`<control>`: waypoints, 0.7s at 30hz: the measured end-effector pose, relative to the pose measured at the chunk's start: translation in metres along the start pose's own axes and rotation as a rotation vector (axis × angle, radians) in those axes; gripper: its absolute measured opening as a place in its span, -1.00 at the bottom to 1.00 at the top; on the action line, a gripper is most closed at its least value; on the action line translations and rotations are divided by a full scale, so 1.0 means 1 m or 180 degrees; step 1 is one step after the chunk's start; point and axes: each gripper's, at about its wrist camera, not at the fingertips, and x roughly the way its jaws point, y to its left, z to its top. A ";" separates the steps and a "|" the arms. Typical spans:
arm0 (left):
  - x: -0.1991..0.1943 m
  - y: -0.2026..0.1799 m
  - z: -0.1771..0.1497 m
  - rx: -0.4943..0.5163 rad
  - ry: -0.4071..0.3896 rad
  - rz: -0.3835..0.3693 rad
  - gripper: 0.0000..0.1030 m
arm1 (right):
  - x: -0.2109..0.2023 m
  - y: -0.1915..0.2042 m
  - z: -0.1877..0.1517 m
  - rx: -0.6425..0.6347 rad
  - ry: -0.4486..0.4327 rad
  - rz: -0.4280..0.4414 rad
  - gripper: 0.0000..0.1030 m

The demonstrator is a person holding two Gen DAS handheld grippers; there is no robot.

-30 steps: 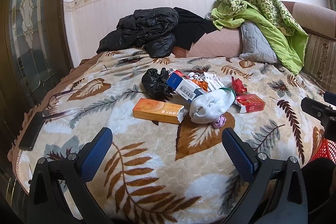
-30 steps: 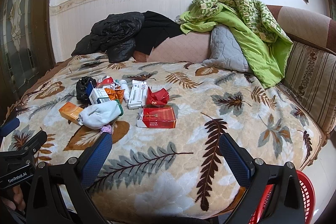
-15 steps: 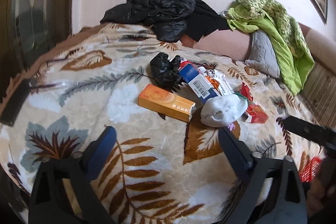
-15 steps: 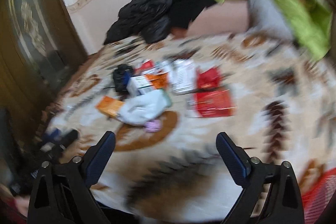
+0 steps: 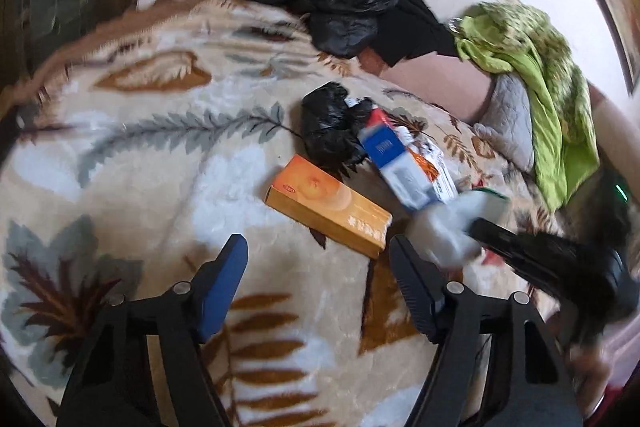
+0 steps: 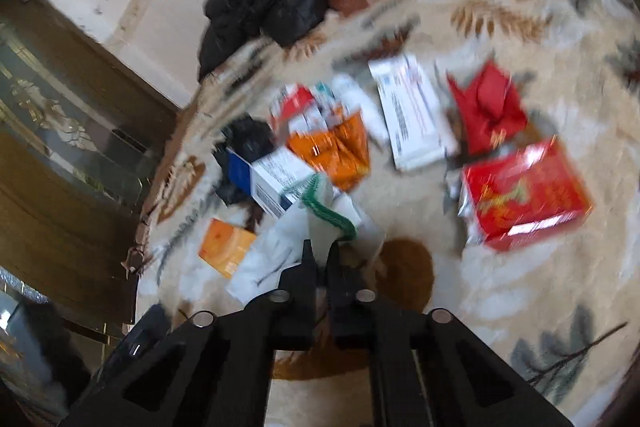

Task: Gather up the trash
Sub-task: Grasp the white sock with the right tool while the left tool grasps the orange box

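Where a second ago my right gripper (image 6: 319, 259) hung spread over the blanket (image 6: 500, 307), its jaws have now come together, probably pinching the white sock (image 6: 280, 247) in the trash pile; blur hides contact. Left gripper (image 5: 318, 263) stays apart beside the orange box (image 5: 328, 205).

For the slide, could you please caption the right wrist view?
Right hand-held gripper closing at a white sock amid bed litter.

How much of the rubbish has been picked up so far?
Nothing looks collected yet. The right gripper is nearly closed at the white sock, though a firm hold is unclear. The left gripper hangs open near the orange box. The black bag, blue-white box and red box remain on the blanket.
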 end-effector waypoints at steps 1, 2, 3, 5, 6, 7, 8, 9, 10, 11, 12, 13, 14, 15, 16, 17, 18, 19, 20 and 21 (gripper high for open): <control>0.005 0.002 0.003 -0.0077 0.0042 -0.0037 0.40 | -0.007 0.000 0.001 -0.0047 -0.0086 -0.0031 -0.90; 0.015 0.005 0.008 -0.0212 0.0126 -0.0094 0.40 | -0.014 0.000 0.002 -0.0088 -0.0156 -0.0051 -0.90; 0.023 0.005 0.012 -0.0280 0.0183 -0.0113 0.40 | -0.023 -0.001 0.002 -0.0111 -0.0237 -0.0061 -0.90; 0.037 0.002 0.017 -0.0356 0.0263 -0.0109 0.40 | -0.037 -0.005 0.003 -0.0127 -0.0359 -0.0064 -0.90; 0.044 0.000 0.020 -0.0364 0.0297 -0.0098 0.40 | -0.043 -0.007 0.004 -0.0128 -0.0415 -0.0070 -0.90; 0.053 -0.005 0.023 -0.0357 0.0332 -0.0088 0.40 | -0.046 -0.008 0.004 -0.0134 -0.0448 -0.0080 -0.90; 0.059 -0.008 0.025 -0.0344 0.0347 -0.0078 0.40 | -0.050 -0.009 0.004 -0.0147 -0.0497 -0.0088 -0.90; 0.065 -0.013 0.028 -0.0312 0.0366 -0.0049 0.40 | -0.057 -0.010 0.005 -0.0177 -0.0563 -0.0101 -0.90; 0.075 -0.018 0.030 -0.0265 0.0393 0.0015 0.33 | -0.057 -0.009 0.005 -0.0199 -0.0591 -0.0109 -0.90; 0.081 -0.020 0.031 -0.0242 0.0412 0.0050 0.25 | -0.060 -0.009 0.005 -0.0224 -0.0620 -0.0110 -0.90; 0.089 -0.022 0.033 -0.0220 0.0433 0.0098 0.23 | -0.061 -0.009 0.005 -0.0234 -0.0632 -0.0102 -0.90; 0.095 -0.023 0.034 -0.0207 0.0441 0.0147 0.23 | -0.063 -0.010 0.003 -0.0239 -0.0641 -0.0097 -0.90; 0.103 -0.025 0.036 -0.0172 0.0434 0.0192 0.23 | -0.065 -0.011 0.003 -0.0246 -0.0651 -0.0095 -0.90; 0.107 -0.027 0.038 -0.0127 0.0417 0.0227 0.23 | -0.067 -0.011 0.003 -0.0256 -0.0664 -0.0088 -0.90; 0.109 -0.028 0.039 -0.0098 0.0385 0.0243 0.23 | -0.068 -0.012 0.003 -0.0258 -0.0673 -0.0078 -0.90; 0.111 -0.030 0.041 -0.0067 0.0354 0.0257 0.23 | -0.068 -0.011 0.003 -0.0254 -0.0679 -0.0064 -0.90; 0.113 -0.030 0.042 -0.0041 0.0330 0.0260 0.22 | -0.067 -0.012 0.003 -0.0241 -0.0675 -0.0047 -0.90; 0.114 -0.029 0.043 -0.0023 0.0297 0.0264 0.10 | -0.067 -0.013 0.003 -0.0231 -0.0672 -0.0035 -0.91; 0.112 -0.027 0.044 -0.0054 0.0237 0.0234 -0.10 | -0.067 -0.013 0.003 -0.0218 -0.0669 -0.0025 -0.90; 0.111 -0.024 0.046 -0.0103 0.0214 0.0184 -0.20 | -0.067 -0.012 0.003 -0.0210 -0.0667 -0.0013 -0.90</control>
